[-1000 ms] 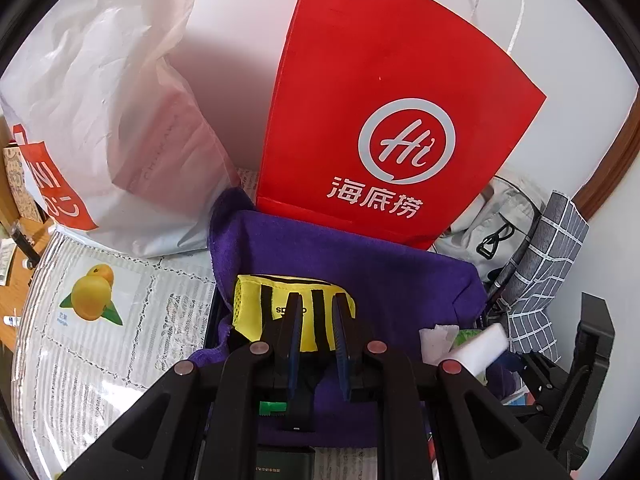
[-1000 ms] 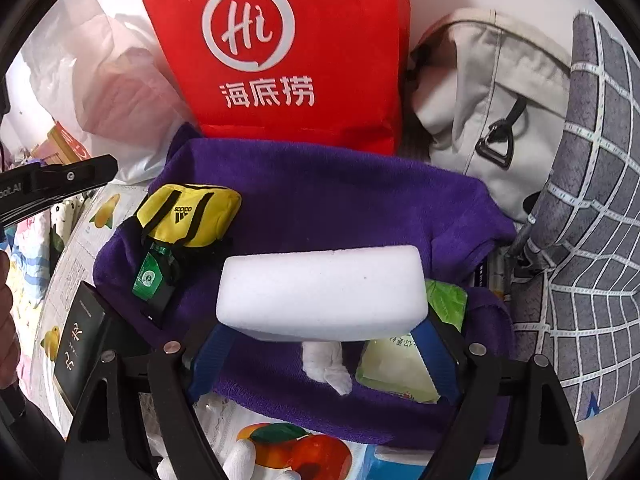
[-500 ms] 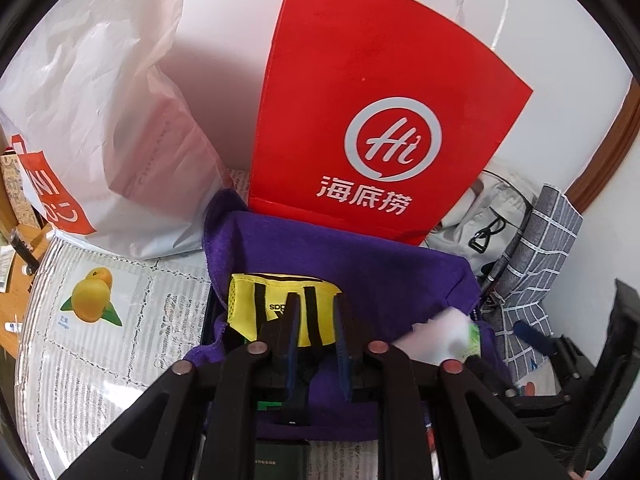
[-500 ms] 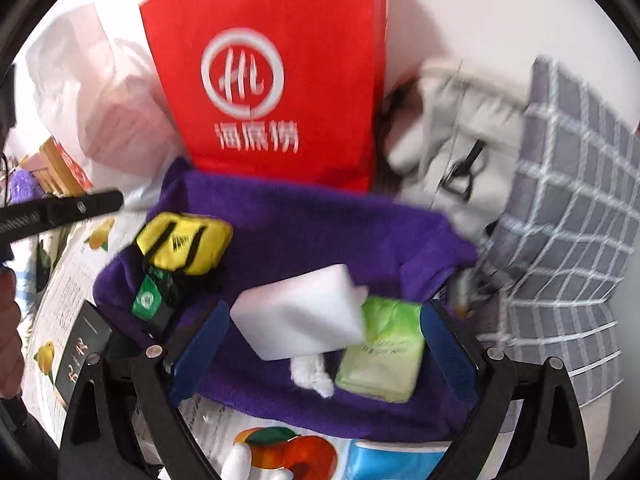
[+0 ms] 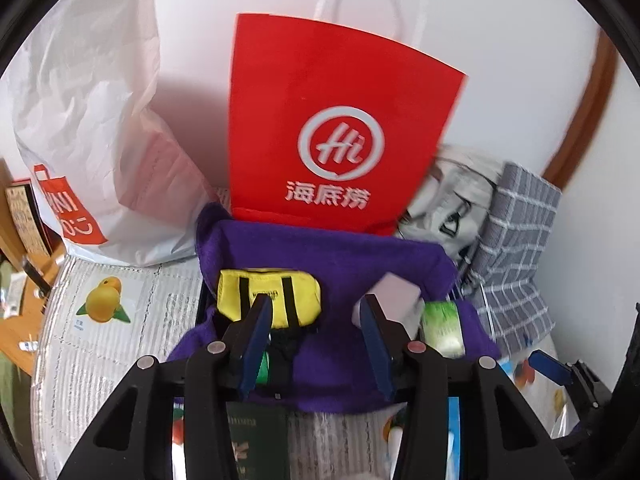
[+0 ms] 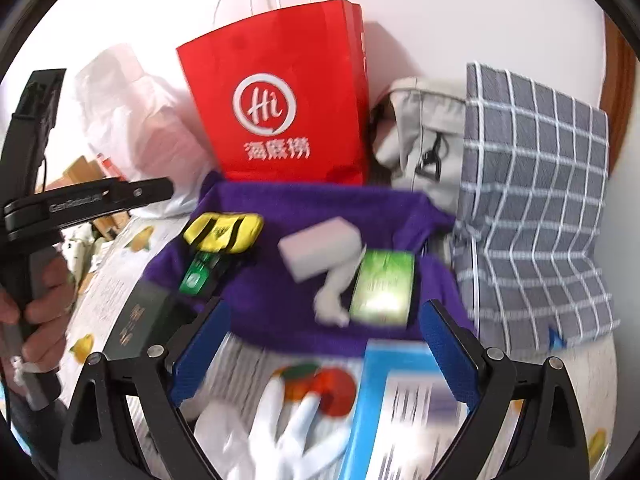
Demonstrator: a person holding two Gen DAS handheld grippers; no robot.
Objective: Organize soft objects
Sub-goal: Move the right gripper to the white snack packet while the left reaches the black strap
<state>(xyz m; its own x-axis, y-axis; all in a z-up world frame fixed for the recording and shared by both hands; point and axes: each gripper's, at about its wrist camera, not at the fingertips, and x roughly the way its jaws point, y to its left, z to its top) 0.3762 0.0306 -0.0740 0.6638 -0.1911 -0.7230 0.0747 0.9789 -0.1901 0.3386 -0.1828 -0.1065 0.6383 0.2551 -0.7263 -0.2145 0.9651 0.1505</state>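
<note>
A purple towel lines a low box. On its left side lies a yellow pouch with black straps. My left gripper hovers just short of the pouch; its jaws are opening and only towel shows between the blue pads. A white sponge rests loose on the towel, beside a crumpled white rag and a green tissue pack. My right gripper stands wide open above the towel's near edge, holding nothing. The pouch also shows in the right wrist view.
A red paper bag stands against the wall behind the towel, with a white plastic bag to its left and a grey checked cloth to its right. Near me lie a white glove, a blue box and a dark green box.
The right gripper let go of the white sponge, which now lies on the towel. The left jaws parted from the yellow pouch. Both grippers drew back and rose.
</note>
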